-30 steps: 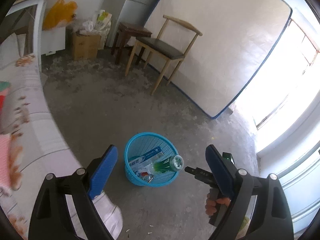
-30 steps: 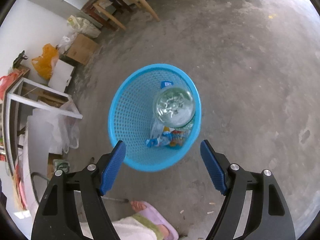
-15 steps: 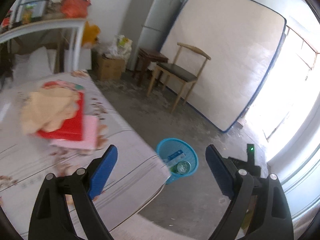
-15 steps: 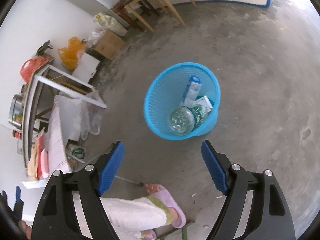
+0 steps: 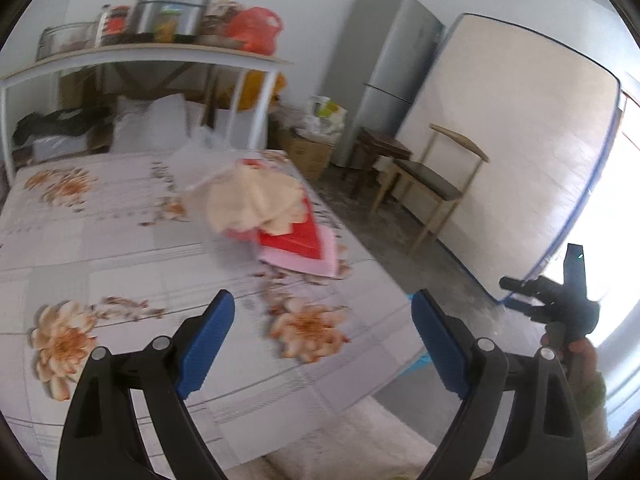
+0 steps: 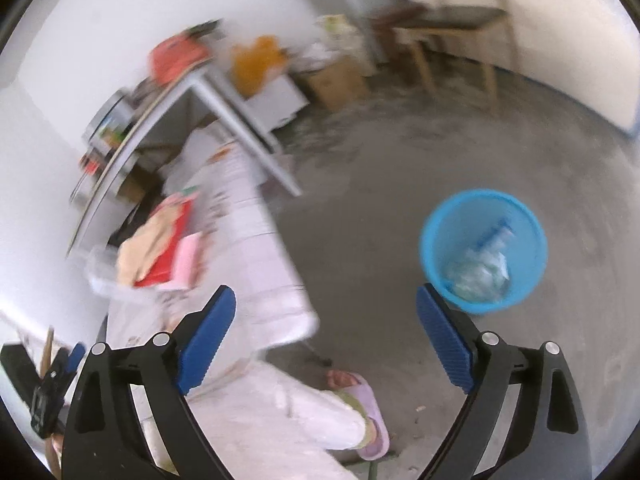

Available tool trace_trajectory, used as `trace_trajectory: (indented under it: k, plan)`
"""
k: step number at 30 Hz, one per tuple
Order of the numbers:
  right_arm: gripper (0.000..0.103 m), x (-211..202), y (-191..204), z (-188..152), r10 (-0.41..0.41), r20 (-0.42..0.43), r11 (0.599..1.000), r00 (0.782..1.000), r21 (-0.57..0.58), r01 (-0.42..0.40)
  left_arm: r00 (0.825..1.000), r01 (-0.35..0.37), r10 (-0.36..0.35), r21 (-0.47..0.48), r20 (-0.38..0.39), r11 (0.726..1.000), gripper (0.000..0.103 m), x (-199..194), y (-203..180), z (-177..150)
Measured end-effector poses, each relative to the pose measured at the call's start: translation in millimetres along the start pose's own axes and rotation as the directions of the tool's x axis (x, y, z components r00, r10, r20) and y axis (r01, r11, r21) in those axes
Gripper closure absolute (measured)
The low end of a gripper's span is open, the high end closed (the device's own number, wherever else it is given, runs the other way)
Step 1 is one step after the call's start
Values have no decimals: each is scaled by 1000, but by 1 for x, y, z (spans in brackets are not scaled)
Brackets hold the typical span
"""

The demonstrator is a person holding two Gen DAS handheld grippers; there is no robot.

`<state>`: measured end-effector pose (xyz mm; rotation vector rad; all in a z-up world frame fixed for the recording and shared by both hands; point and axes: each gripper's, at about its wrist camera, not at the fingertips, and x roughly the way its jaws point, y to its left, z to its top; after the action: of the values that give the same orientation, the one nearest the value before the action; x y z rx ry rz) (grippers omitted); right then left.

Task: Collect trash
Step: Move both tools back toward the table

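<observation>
My left gripper is open with nothing in it and hangs over the floral bed sheet. On the sheet lies a pile: beige cloth on a red and pink flat thing, with blurred clear plastic behind it. My right gripper holds nothing and its jaws are opening. To its right, the blue trash basket stands on the floor with a bottle and wrappers inside. The same pile shows at the left of the right wrist view.
A white-legged table loaded with bags and jars stands behind the bed. A wooden chair, a stool, a fridge and a leaning mattress line the far wall. The person's leg and lilac slipper are beside the bed.
Both views have swung away from the basket toward the bed. The bottle seen over the basket now lies in it. The right gripper has risen and rolled.
</observation>
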<state>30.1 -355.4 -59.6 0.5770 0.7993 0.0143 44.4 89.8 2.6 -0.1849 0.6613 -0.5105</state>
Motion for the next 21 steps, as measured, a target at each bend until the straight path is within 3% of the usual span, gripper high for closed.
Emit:
trace_trajectory:
  k: [8,12,18,19,21]
  plan:
    - [15,55,104,14,169,-105,969,980,-164,-184,995,-65,72,-107,64,992,15,2,45,45]
    - [15,80,136,13,200,-164,950,966,-208,-232,975,-184,198,-136,100,974,15,32,63,87]
    - [15,89,147,10,198,-206,949,958,-206,-240,953,-303,304,-137,-9,943,15,93,91,111]
    - [15,87,147,10,195,-205,950,959,-203,-237,963,-267,270,-179,-8,947,17,92,99,109]
    - [15,87,140,13,188,-202,956,961,-188,-226,962,-272,270,-218,-42,937,24,91,110,108]
